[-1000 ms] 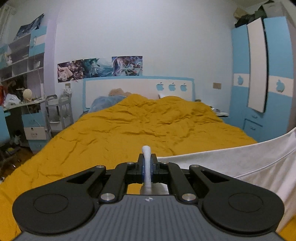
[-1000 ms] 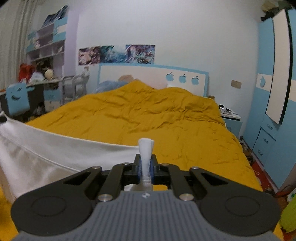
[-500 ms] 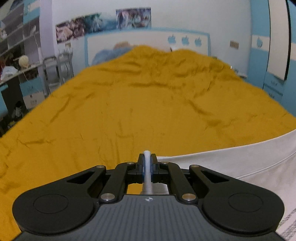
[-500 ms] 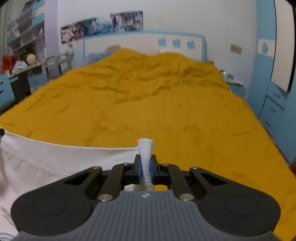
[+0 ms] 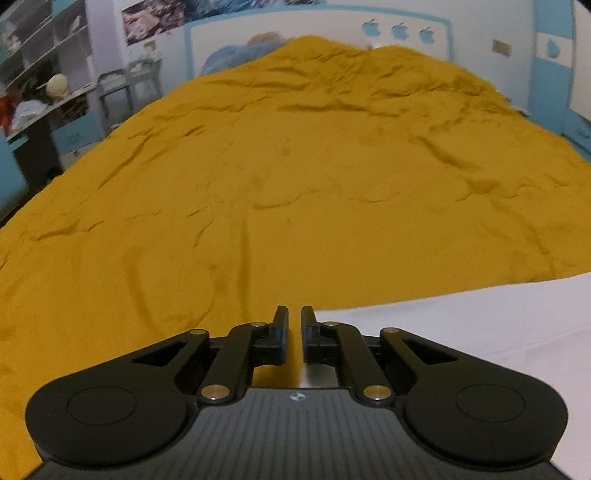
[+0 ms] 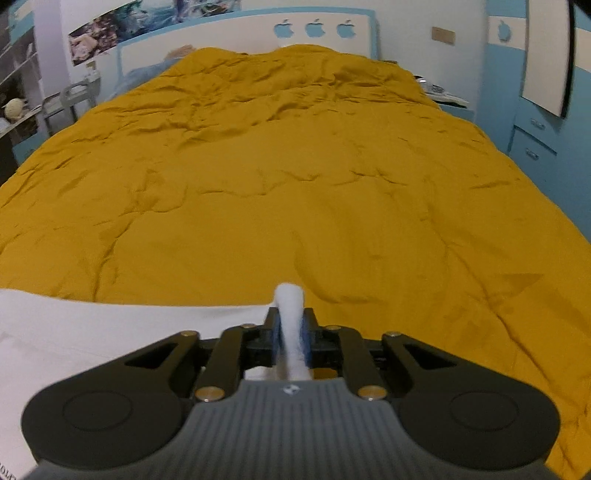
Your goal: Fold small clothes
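Observation:
A white garment (image 5: 461,332) lies flat on the mustard-yellow bed cover (image 5: 295,166), its edge running right from my left gripper (image 5: 294,314). The left jaws are opening, a narrow gap between them with nothing in it; the garment's corner rests just right of the tips. In the right wrist view the garment (image 6: 110,332) spreads out to the left. My right gripper (image 6: 290,314) is low over the bed cover (image 6: 295,166). Its jaws are opening with a bunched white fold (image 6: 290,299) still standing between the blue pads.
The white-and-blue headboard (image 6: 314,29) with apple shapes stands at the far end. Shelves and a cluttered desk (image 5: 33,107) line the left side, a blue wardrobe (image 6: 535,110) and a bedside table (image 6: 447,98) the right. Yellow cover stretches ahead of both grippers.
Both grippers came down toward the bed, laying the stretched white garment flat. The left jaws parted and the white fold slipped out. The right jaws widened around their fold.

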The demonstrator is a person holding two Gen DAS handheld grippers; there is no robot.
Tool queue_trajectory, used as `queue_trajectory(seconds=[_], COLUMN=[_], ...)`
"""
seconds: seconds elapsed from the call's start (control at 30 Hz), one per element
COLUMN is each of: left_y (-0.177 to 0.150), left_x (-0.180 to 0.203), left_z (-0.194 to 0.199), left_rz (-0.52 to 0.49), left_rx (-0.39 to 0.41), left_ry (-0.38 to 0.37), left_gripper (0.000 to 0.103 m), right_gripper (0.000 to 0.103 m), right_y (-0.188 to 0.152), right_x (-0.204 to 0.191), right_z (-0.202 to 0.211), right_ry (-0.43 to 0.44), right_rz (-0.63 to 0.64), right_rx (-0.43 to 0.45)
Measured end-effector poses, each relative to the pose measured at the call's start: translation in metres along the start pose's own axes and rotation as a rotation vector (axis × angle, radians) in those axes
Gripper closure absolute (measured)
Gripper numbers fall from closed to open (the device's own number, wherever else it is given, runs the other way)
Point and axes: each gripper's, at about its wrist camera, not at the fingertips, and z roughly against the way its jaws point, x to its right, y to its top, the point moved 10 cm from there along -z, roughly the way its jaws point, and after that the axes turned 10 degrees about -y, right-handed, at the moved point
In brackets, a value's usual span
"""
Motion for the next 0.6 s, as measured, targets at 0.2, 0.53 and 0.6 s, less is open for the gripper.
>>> queue_trajectory(seconds=[0.2,0.53,0.6], left_y=[0.007,-0.004,-0.026], left_x=[-0.012,0.03,0.042], left_z=[0.041,0.143,0.159], left_rz=[0.026,-0.004,-0.014], left_rx=[0.016,-0.025,-0.043], left_ry=[-0.017,-0.177,-0.207], left_gripper=[0.093,0.083,0.083], right_gripper=[0.078,0.073,0.073], right_y=[0.003,-0.038,-0.057], right_x=[0.021,-0.017,-0.024], right_z=[0.036,0.168,0.189], right_ry=[-0.051,0.12,0.128], right_rz=[-0.021,0.186,0.22], right_rx=[0.03,-0.038,-0.048])
